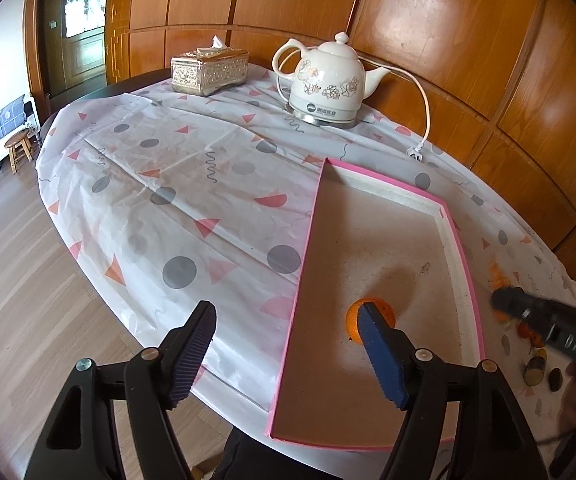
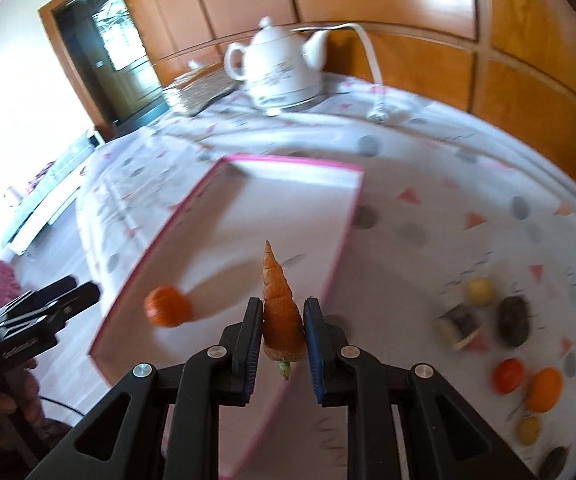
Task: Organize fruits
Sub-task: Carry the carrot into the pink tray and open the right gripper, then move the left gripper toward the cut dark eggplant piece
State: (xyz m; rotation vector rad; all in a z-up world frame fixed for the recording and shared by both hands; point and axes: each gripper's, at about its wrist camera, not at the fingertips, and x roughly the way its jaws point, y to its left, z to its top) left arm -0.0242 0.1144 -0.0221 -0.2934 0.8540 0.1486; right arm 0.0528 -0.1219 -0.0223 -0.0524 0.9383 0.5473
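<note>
One orange (image 1: pixel 371 318) lies in the pink tray (image 1: pixel 367 168) under the left gripper's (image 1: pixel 288 344) spread fingers, while the right gripper (image 2: pixel 283 334) pinches a carrot (image 2: pixel 280 312).

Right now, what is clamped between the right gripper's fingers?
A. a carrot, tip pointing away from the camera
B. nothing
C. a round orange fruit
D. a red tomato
A. In the right wrist view the right gripper is shut on the carrot, whose tip points forward, while the round orange fruit lies loose in the pink-rimmed tray and the red tomato sits on the tablecloth.
</note>
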